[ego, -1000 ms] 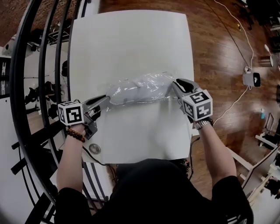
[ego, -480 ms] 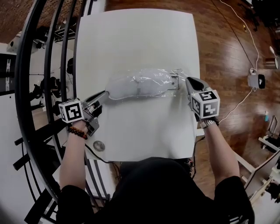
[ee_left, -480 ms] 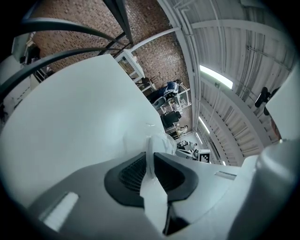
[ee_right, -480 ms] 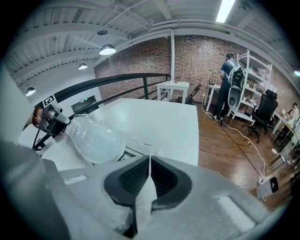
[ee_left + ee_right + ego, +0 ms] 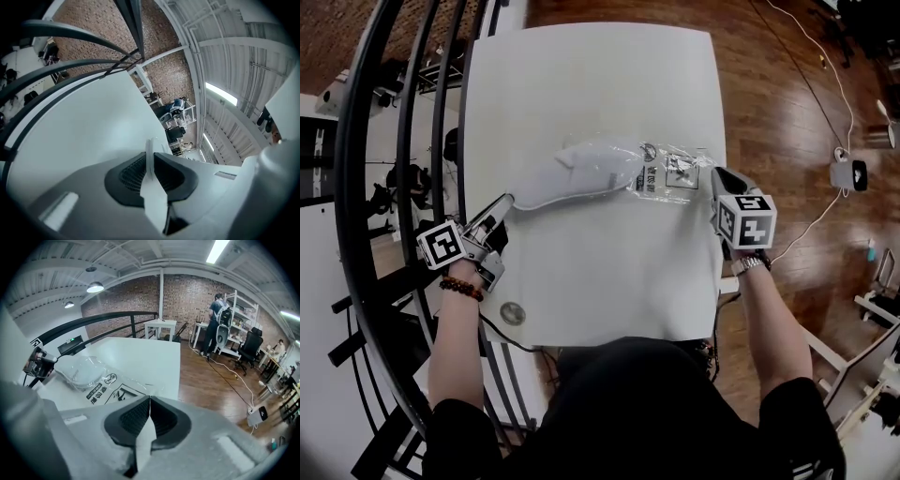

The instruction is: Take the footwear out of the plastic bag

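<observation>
- The head view looks steeply down from above the person's shoulders on the white table [image 5: 581,94]. It is far enough off to take in the whole top, with the black railing [image 5: 394,187] at left and the wood floor [image 5: 787,112] at right.
- The left gripper view sits low at the table's left edge, close behind the jaws of the left gripper [image 5: 506,201]. It is rolled sideways and faces across the bare top toward a brick wall [image 5: 93,51] and the ceiling [image 5: 234,61].
- The right gripper view rides close behind the right gripper [image 5: 715,172] at the table's right edge, tilted downward and facing along the top.
- The head view and right gripper view share the plastic bag [image 5: 673,173], the footwear [image 5: 572,178], the table and the railing. The left gripper view shares the table top and railing with them.
</observation>
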A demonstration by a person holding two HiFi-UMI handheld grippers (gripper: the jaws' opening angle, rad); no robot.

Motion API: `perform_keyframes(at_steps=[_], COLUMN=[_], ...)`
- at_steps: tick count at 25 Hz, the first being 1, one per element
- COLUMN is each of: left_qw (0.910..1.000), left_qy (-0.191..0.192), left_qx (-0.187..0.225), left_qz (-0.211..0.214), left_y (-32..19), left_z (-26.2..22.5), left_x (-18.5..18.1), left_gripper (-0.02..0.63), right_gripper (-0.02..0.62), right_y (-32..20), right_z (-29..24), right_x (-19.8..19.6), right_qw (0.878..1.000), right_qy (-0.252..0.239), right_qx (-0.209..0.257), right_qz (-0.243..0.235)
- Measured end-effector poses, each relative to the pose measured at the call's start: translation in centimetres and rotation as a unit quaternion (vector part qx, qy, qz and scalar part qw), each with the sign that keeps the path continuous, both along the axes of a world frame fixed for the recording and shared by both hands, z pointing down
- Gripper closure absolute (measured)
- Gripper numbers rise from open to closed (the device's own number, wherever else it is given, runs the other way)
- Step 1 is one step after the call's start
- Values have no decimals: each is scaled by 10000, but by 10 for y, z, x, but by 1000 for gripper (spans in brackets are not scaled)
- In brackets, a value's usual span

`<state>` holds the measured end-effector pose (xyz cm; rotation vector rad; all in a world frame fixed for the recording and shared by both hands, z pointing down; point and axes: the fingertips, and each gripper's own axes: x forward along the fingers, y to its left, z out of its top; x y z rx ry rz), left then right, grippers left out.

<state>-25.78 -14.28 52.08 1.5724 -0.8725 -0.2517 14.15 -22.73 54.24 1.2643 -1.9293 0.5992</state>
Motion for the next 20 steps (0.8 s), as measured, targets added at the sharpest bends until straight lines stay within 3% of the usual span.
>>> perform_keyframes(at_steps=[11, 20], left_qw=[9961, 9868], left_qy=[-22, -73], left_qx=[159, 39], left_qz=[-869, -1618], left_y=[1, 11], left_z=[-7, 3], left_x=[-40, -70], left_gripper=[535, 535], right_gripper=[601, 603], right_y=[2, -1], right_z=[-7, -10], right_x=[23, 34], right_qw=[9963, 9919], right_qy=[-146, -216], right_qx=[-27, 9], right_qz=[850, 1249])
